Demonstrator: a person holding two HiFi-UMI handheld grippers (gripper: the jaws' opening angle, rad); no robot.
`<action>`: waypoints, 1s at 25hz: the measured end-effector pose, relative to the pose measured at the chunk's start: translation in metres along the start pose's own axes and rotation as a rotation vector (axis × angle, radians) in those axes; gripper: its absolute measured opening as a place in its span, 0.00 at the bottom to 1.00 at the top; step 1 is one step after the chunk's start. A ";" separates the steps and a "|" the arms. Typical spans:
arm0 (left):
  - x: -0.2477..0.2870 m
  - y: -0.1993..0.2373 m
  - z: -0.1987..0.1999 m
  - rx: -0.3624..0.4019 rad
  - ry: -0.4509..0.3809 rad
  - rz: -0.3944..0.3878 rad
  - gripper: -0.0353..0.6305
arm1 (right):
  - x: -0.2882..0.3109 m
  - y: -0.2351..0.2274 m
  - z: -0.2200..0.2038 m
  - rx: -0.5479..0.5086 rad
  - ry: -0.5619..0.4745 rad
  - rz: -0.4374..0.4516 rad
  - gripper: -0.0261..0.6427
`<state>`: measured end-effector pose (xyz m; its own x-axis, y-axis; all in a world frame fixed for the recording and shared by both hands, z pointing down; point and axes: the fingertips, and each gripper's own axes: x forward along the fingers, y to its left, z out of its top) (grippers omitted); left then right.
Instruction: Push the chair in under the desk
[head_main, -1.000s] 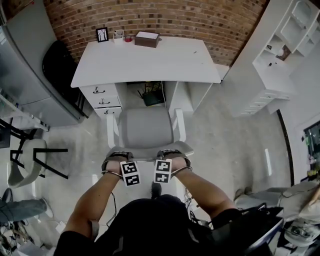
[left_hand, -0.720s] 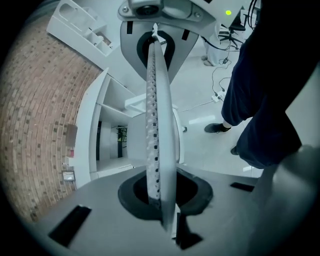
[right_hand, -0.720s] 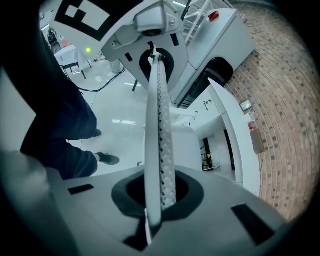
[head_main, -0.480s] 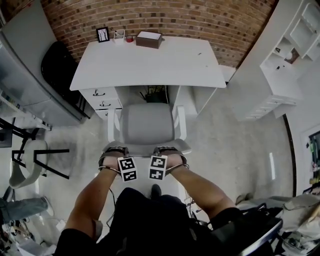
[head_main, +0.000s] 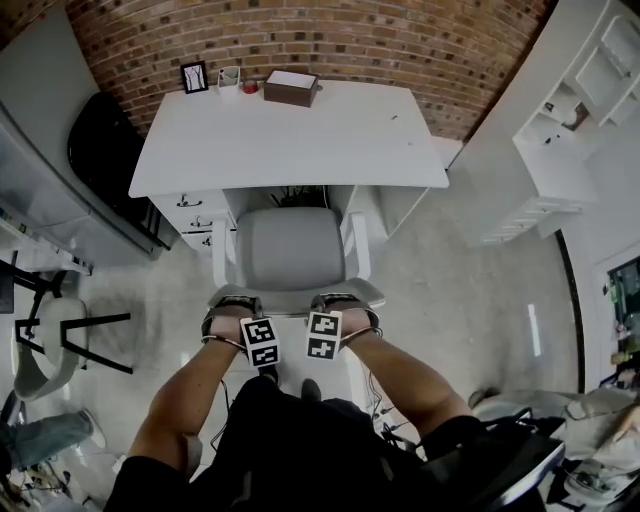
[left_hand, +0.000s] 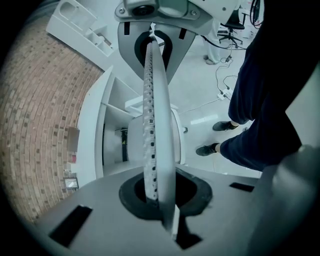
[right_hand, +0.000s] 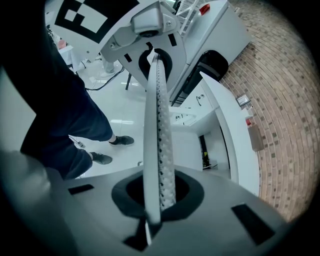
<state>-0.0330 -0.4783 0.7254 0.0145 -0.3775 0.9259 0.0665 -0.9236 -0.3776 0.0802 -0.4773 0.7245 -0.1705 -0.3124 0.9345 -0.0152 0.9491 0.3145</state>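
**A:** Where is the chair now?

**B:** The grey office chair (head_main: 290, 250) faces the white tabletop (head_main: 300, 130), its seat front just at the near edge. It lines up with the gap between the drawer unit (head_main: 197, 212) and the right side panel (head_main: 388, 205). Most of the seat is not yet under.

**A:** And the claws?

**B:** The left claw (head_main: 233, 305) and the right claw (head_main: 345, 303) both rest on top of the backrest (head_main: 295, 298). The left one's jaws have just been closing. Both pairs stand together with nothing between them, so they press and don't hold.

**A:** Then a closed claw may slide off that rim.

**B:** Yes. An uneven push could also swivel the chair, so an armrest (head_main: 219, 255) knocks the drawers or the panel. I cannot tell whether the armrests clear the tabletop edge.

**A:** Room?

**B:** Narrow on each side of the armrests. A dark thing (head_main: 300, 193) lies deep under the tabletop. The floor (head_main: 450, 270) is open to the right.
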 end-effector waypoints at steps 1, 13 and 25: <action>0.001 0.005 0.000 0.003 -0.004 0.002 0.08 | 0.001 -0.005 -0.001 0.002 0.001 -0.004 0.05; 0.015 0.035 -0.006 0.008 -0.025 -0.002 0.07 | 0.013 -0.037 0.002 -0.007 0.010 -0.051 0.05; 0.024 0.058 -0.008 0.012 -0.026 0.004 0.07 | 0.020 -0.061 0.001 -0.002 0.022 -0.062 0.05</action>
<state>-0.0367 -0.5417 0.7253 0.0411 -0.3788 0.9246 0.0781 -0.9213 -0.3809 0.0771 -0.5415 0.7242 -0.1476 -0.3713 0.9167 -0.0232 0.9279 0.3721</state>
